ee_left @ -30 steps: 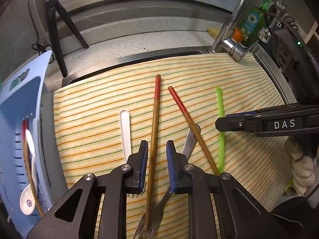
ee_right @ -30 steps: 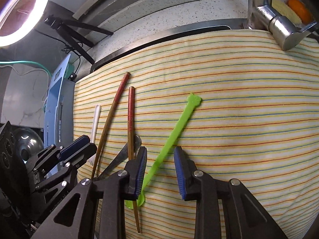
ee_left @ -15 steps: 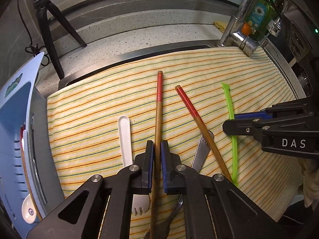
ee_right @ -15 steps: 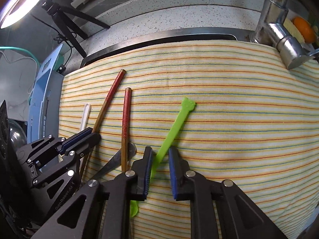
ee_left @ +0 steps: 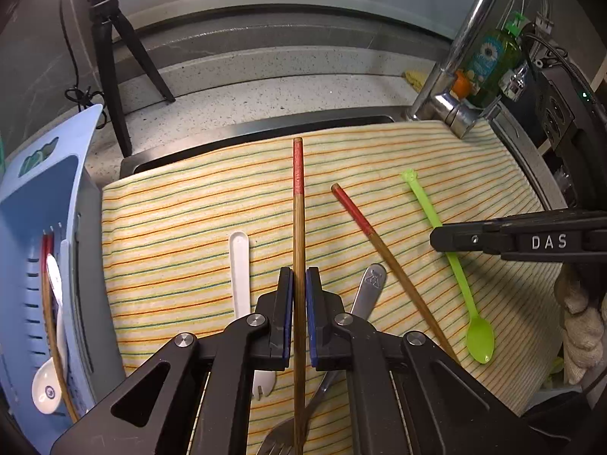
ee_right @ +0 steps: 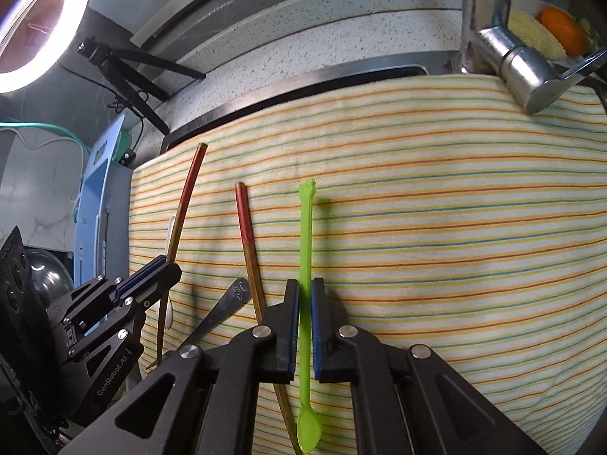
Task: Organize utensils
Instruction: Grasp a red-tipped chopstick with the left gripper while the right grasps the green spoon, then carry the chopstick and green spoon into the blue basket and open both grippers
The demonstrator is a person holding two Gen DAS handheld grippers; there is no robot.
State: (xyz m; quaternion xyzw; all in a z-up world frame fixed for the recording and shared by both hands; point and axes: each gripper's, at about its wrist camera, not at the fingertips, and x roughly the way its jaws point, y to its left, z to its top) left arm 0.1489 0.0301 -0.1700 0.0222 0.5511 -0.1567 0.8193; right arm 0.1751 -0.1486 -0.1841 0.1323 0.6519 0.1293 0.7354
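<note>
My left gripper (ee_left: 299,278) is shut on a red-tipped wooden chopstick (ee_left: 299,204) and holds it lifted above the striped cloth (ee_left: 170,227). My right gripper (ee_right: 305,292) is shut on a green plastic spoon (ee_right: 304,235), bowl end towards me, raised off the cloth (ee_right: 436,227). A second red-tipped chopstick (ee_left: 379,242), a metal fork (ee_left: 370,288) and a white plastic fork (ee_left: 239,265) lie on the cloth. In the right wrist view the second chopstick (ee_right: 248,242) lies just left of my gripper.
A blue drainer basket (ee_left: 34,250) at the left holds a white spoon and chopsticks. A chrome faucet (ee_left: 455,102) and a green soap bottle (ee_left: 489,64) stand at the back right. A black tripod (ee_left: 110,57) stands at the back left.
Both grippers closed, the left on the chopstick and the right on the green spoon, and both lifted them up off the cloth.
</note>
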